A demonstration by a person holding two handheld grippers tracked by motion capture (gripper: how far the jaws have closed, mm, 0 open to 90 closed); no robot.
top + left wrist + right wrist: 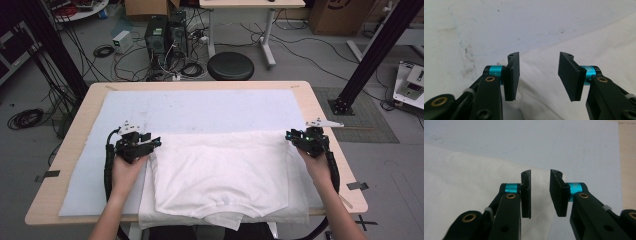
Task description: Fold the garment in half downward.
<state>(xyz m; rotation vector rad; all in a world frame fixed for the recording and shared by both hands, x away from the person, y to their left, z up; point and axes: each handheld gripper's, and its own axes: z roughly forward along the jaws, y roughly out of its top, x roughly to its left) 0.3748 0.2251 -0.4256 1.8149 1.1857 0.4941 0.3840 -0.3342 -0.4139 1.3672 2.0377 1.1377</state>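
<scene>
High view: your folded white cotton T-shirt (220,172) whole | gripper views: left gripper (539,77), right gripper (540,195), jaws apart, empty, over its corners.

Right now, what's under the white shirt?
The white shirt lies folded on a pale blue mat, which covers the wooden table. Its near edge overhangs the table. Anything between the folded layers is covered.

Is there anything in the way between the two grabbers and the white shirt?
No, nothing visible. The left gripper sits at the white T-shirt's far left corner and the right gripper at its far right corner, jaws open over the cloth edge.
</scene>
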